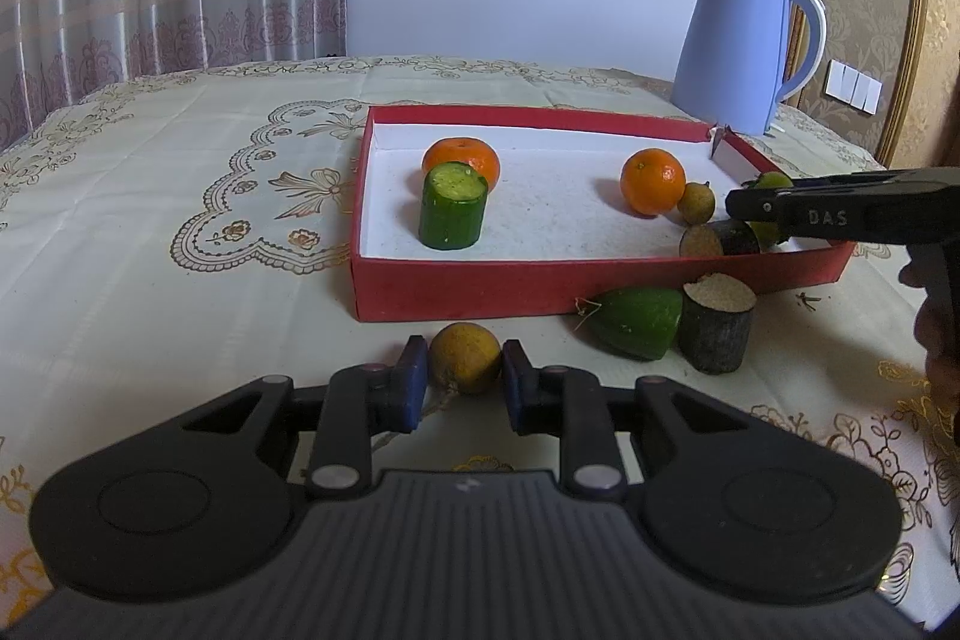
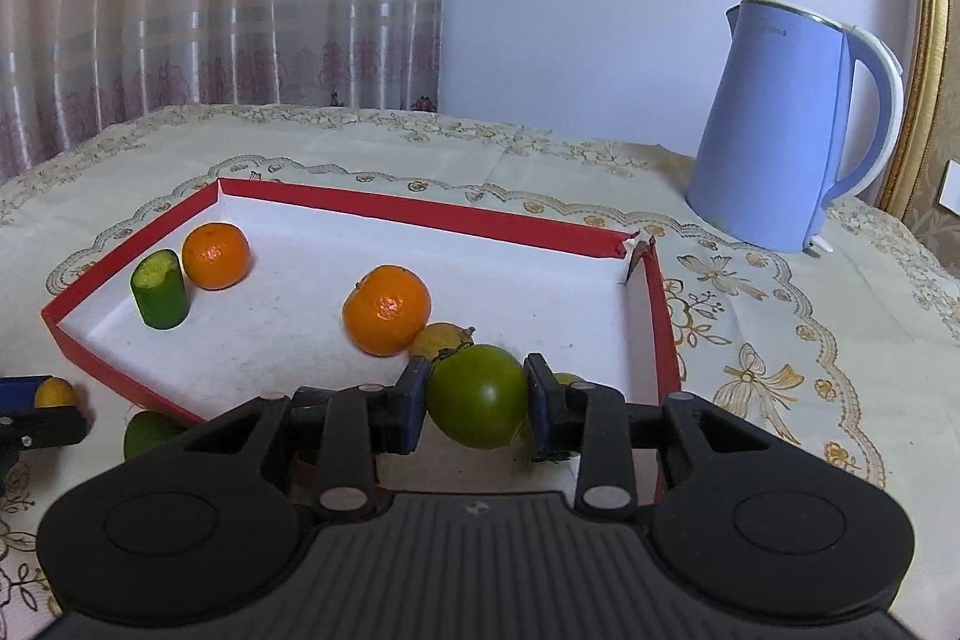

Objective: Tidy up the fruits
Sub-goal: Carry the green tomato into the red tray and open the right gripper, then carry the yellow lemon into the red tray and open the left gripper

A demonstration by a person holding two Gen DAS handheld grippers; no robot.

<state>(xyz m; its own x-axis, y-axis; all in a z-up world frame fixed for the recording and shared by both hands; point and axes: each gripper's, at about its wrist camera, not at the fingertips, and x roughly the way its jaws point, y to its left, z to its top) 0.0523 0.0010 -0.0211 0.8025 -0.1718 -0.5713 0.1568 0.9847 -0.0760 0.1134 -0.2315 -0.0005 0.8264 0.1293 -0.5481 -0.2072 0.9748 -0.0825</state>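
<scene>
Right gripper (image 2: 477, 397) clamps a green tomato (image 2: 477, 396) over the red tray (image 2: 420, 214); left gripper (image 1: 465, 382) pinches a longan (image 1: 465, 357), probably; 2 pieces wait outside.

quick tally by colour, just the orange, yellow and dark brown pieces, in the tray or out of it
orange mandarins: 2
small yellow fruits: 2
dark brown cut pieces: 2
total: 6
</scene>
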